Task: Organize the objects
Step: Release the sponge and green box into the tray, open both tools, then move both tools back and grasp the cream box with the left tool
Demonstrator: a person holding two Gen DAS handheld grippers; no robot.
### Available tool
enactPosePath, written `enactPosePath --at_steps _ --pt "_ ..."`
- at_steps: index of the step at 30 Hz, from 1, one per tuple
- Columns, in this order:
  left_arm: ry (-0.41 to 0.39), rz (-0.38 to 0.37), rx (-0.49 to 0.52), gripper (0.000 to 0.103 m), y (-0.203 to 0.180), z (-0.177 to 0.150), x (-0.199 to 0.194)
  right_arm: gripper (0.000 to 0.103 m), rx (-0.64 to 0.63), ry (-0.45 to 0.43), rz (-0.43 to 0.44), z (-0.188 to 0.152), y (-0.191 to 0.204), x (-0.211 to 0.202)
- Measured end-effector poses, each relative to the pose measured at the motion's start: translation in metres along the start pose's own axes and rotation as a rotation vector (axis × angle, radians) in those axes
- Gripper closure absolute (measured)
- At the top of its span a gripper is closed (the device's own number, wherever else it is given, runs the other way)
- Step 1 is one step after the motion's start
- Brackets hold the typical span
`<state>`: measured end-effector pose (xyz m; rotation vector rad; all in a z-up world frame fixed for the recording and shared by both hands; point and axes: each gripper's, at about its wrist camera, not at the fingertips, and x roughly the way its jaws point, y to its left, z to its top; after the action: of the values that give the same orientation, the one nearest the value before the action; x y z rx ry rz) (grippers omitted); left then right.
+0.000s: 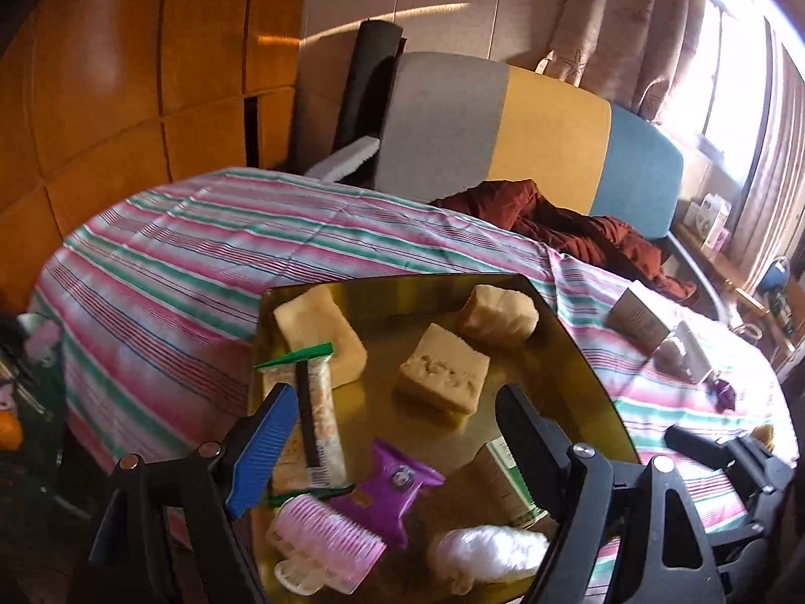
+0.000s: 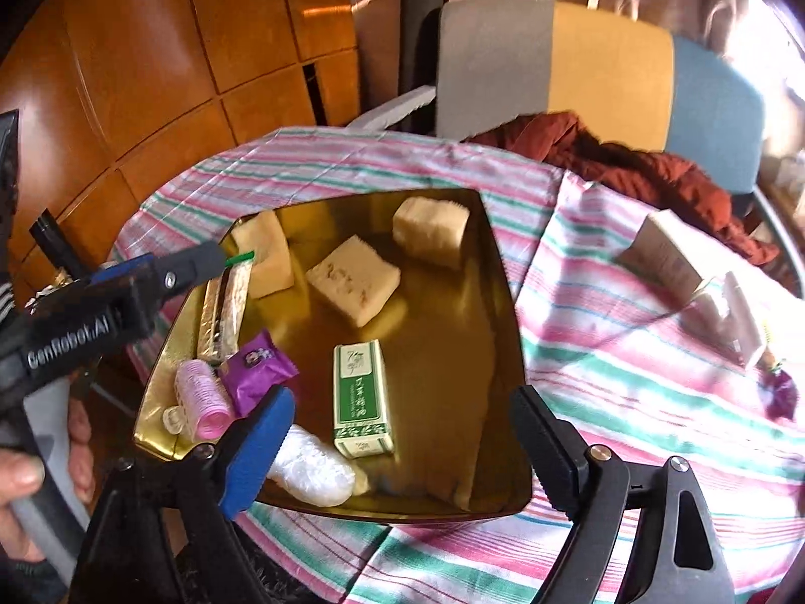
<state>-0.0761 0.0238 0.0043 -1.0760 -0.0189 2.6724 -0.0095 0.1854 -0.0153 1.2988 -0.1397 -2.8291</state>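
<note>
A gold tray [image 1: 578, 352] [image 2: 453, 352] sits on the striped tablecloth. It holds three beige sponge blocks [image 1: 445, 372] [image 2: 354, 284], a long snack packet [image 1: 322, 412] [image 2: 226, 307], a purple wrapper [image 1: 390, 491] [image 2: 256, 370], a pink hair roller [image 1: 322, 543] [image 2: 201, 397], a green and white box [image 1: 505, 478] [image 2: 359, 397] and a white plastic bundle [image 1: 490, 551] [image 2: 314, 468]. My left gripper [image 1: 397, 433] is open and empty above the tray's near side. My right gripper [image 2: 402, 433] is open and empty above the tray's near edge.
On the cloth right of the tray lie a brown box [image 1: 639, 317] [image 2: 664, 251], a white object [image 1: 694, 352] [image 2: 739, 322] and a purple candy [image 1: 724, 392] [image 2: 782, 395]. A red garment [image 1: 578, 231] lies on a chair behind the table. Wooden panelling stands at the left.
</note>
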Motion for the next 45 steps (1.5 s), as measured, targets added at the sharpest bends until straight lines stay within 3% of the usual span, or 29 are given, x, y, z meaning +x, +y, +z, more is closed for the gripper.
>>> enactPosePath --at_steps 5,8,27,36,45 --pt "-0.045 0.053 0.044 0.021 -0.007 -0.004 -0.012 0.007 0.005 -0.119 -0.067 -0.002 -0.001 -0.017" --pt "-0.044 0.042 0.054 0.021 -0.010 -0.003 -0.016 0.003 0.012 -0.171 -0.110 -0.002 -0.002 -0.025" --pt "0.017 -0.173 0.052 0.021 -0.035 -0.009 -0.025 0.001 0.147 -0.130 -0.158 -0.024 -0.044 -0.045" --pt "0.106 -0.267 0.082 0.021 -0.072 0.004 -0.007 0.000 0.256 -0.085 -0.214 -0.040 -0.110 -0.050" --pt "0.182 -0.330 0.169 0.021 -0.142 0.027 0.019 0.000 0.365 -0.053 -0.304 -0.034 -0.207 -0.067"
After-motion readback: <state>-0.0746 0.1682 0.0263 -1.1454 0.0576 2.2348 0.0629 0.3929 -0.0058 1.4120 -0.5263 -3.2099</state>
